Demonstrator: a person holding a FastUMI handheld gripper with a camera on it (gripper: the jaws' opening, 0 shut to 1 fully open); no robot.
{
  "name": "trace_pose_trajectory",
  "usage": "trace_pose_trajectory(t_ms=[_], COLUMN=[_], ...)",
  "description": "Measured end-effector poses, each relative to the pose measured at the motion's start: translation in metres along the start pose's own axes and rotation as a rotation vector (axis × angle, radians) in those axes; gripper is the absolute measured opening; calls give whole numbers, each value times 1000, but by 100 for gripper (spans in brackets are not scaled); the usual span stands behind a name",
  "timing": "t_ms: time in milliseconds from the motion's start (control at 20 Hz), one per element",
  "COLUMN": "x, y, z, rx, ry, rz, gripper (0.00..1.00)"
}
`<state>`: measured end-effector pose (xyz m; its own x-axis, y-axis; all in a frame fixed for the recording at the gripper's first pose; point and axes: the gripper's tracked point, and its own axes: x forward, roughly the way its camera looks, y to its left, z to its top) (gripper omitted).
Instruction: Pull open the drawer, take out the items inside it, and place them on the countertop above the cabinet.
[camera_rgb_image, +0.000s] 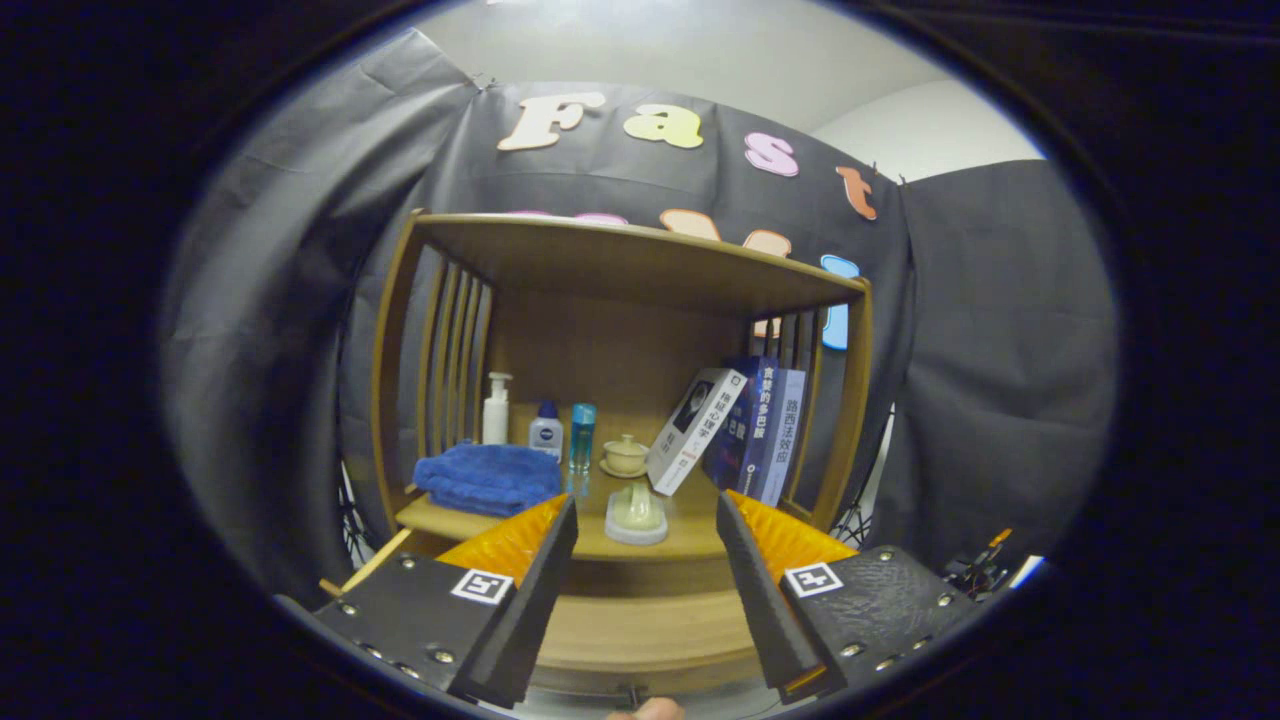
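Gripper (646, 520) fingers spread wide, holding nothing; the pale lidded dish (636, 514) sits on the countertop (440, 518) just beyond them, drawer (650, 640) front below between them

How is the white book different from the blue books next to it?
The white book leans over at a tilt, while the blue books stand nearly upright. The white book has a pale cover with a dark picture; the blue books are dark and lighter blue. Both sit on the wooden countertop, beyond the open tool.
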<state>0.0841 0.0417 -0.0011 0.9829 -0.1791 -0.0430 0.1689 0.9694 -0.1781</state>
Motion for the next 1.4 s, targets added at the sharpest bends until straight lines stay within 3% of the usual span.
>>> trace_pose_trajectory(t_ms=[300,700,1200,1400], x=[-39,-54,-29,-27], y=[6,4,13,8], z=[-67,-140,-185,-182], rx=[-12,37,139,151], ry=[73,176,197,158], rz=[39,72,141,133], gripper=[84,84,84,81])
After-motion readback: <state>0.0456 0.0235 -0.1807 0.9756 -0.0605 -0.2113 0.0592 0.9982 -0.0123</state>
